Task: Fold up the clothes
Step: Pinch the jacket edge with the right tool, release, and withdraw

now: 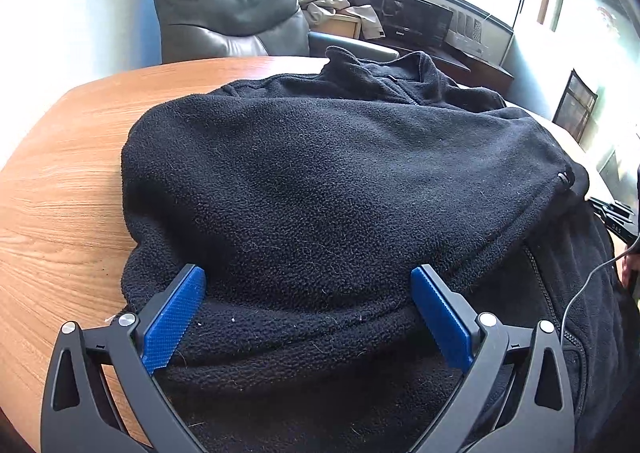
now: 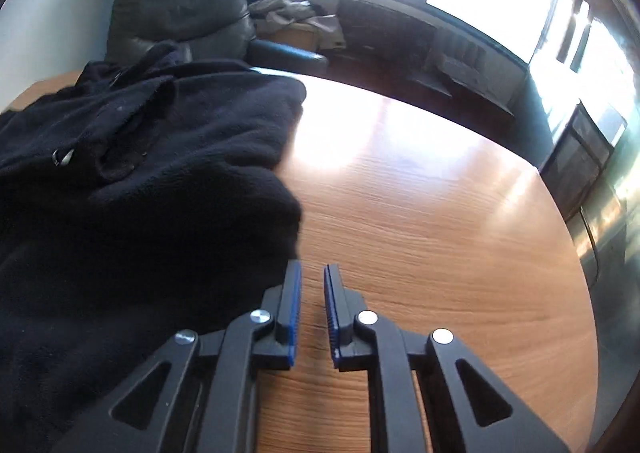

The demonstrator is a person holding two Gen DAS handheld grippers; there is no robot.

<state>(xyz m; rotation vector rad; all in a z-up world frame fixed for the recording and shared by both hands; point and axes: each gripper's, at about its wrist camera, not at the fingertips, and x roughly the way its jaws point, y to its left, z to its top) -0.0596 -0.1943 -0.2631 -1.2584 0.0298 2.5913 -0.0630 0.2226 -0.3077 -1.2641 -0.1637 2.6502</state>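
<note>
A black fleece jacket (image 1: pixel 340 181) lies bunched on the round wooden table (image 1: pixel 60 181), its collar and zip at the far side. My left gripper (image 1: pixel 308 273) is open wide, its blue pads either side of the jacket's near folded edge, with fleece lying between them. In the right wrist view the jacket (image 2: pixel 140 193) fills the left half. My right gripper (image 2: pixel 312 269) is nearly shut with a narrow gap, empty, over bare table (image 2: pixel 420 233) just right of the jacket's edge.
A dark leather armchair (image 1: pixel 232 1) stands behind the table. A low shelf with a monitor (image 1: pixel 412 21) and clutter runs under bright windows. A white cable (image 1: pixel 588 285) hangs at the right edge.
</note>
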